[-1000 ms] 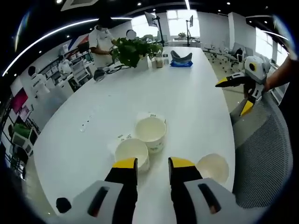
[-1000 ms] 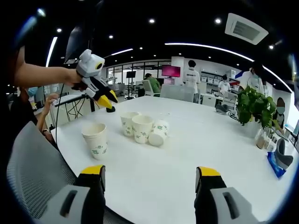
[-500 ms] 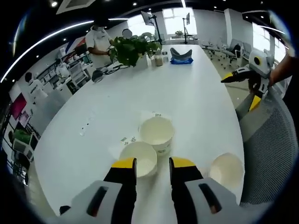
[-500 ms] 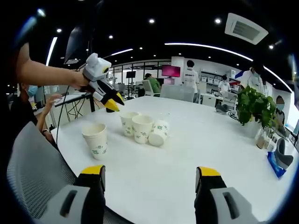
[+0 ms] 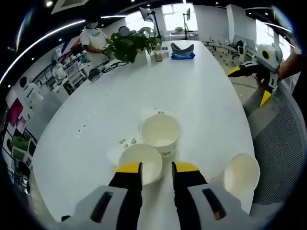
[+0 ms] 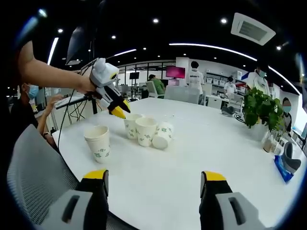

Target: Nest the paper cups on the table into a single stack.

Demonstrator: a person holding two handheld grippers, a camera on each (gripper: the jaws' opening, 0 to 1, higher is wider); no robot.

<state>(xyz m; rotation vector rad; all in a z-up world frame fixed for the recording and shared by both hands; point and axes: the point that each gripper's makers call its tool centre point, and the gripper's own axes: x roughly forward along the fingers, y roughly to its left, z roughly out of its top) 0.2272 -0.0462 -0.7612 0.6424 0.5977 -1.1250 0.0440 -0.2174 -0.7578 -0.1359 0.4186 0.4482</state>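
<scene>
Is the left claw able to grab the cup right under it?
Probably yes. The left claw hangs just above the nearest upright cup, with nothing between them, though its jaws look nearly shut and may need widening first.

Four paper cups [image 6: 146,131]; one plant [image 6: 259,108]

Potted plant [image 5: 128,44], mesh chair [image 5: 278,139]

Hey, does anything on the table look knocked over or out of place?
Yes: one paper cup lies tipped on its side against the two upright cups, its mouth facing the table edge. The small stack beside them stands upright. Nothing looks spilled.
</scene>
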